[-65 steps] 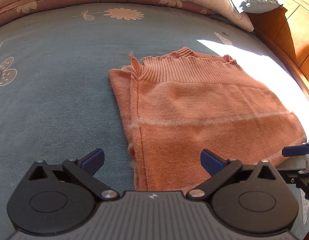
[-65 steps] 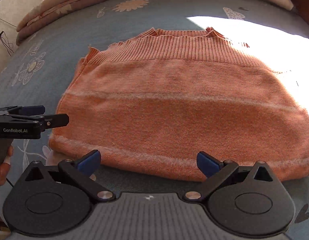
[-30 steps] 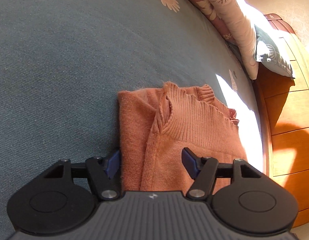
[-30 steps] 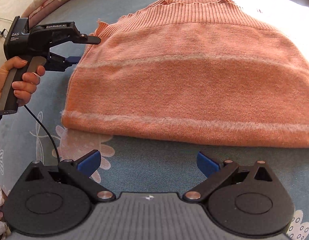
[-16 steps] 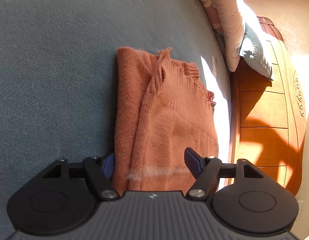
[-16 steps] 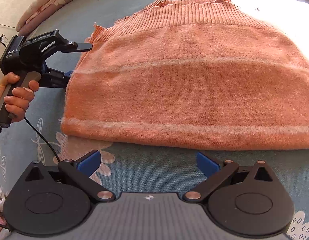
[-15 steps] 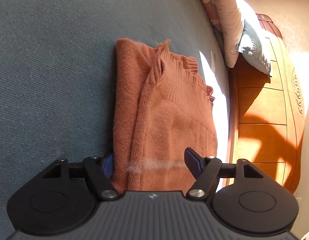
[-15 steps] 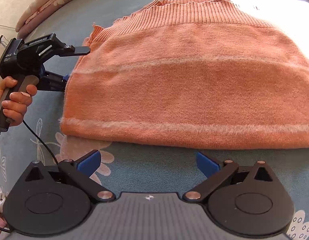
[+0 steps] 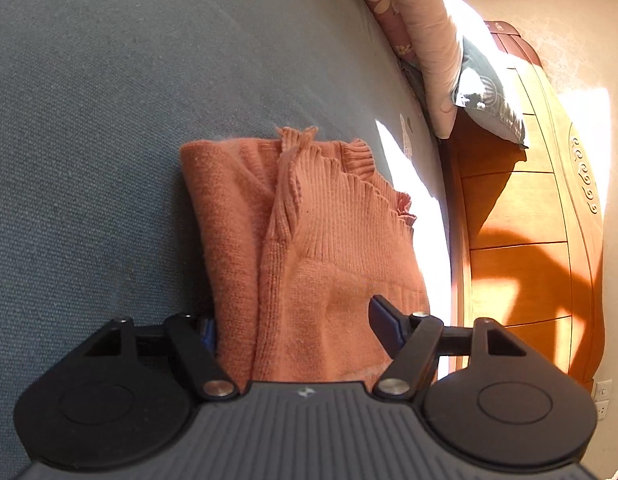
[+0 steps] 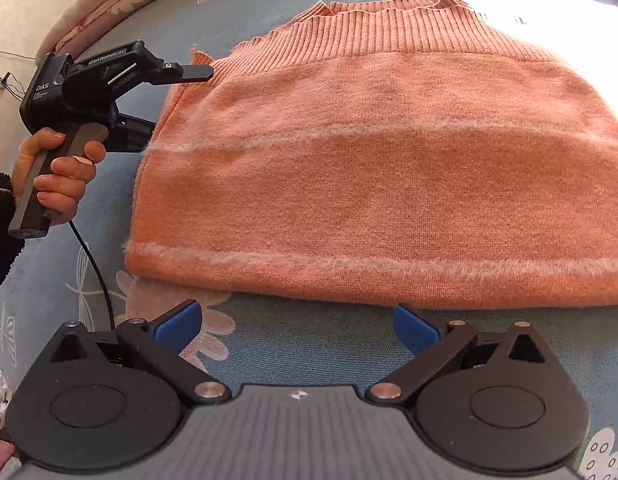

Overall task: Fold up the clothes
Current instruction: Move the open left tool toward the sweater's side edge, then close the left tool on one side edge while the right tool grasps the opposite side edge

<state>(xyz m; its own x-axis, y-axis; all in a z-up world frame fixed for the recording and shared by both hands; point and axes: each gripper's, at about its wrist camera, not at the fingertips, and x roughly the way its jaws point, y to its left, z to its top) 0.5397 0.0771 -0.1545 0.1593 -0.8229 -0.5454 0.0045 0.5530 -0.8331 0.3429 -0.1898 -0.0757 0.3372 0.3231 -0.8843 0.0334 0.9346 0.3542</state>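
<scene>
bed point(image 10: 349, 344): woven grey-blue sheet, pale flower print.
sweater point(image 10: 389, 168): folded orange knit lying flat on bed; ribbed scalloped hem, fuzzy pale stripes.
left gripper point(image 9: 297, 320): fingers spread, straddling the sweater's side edge.
right gripper point(image 10: 297, 326): fingers spread, empty, near the sweater's fold.

A blue-grey flowered bed sheet point(image 9: 109, 100), a rolled pink quilt point(image 9: 425, 44), a grey pillow point(image 9: 489, 100) against the sunlit wooden headboard point(image 9: 529, 240)

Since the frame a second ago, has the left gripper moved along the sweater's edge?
Yes. The left gripper moved toward the sweater's ribbed band, judged against its pale stripes.
</scene>
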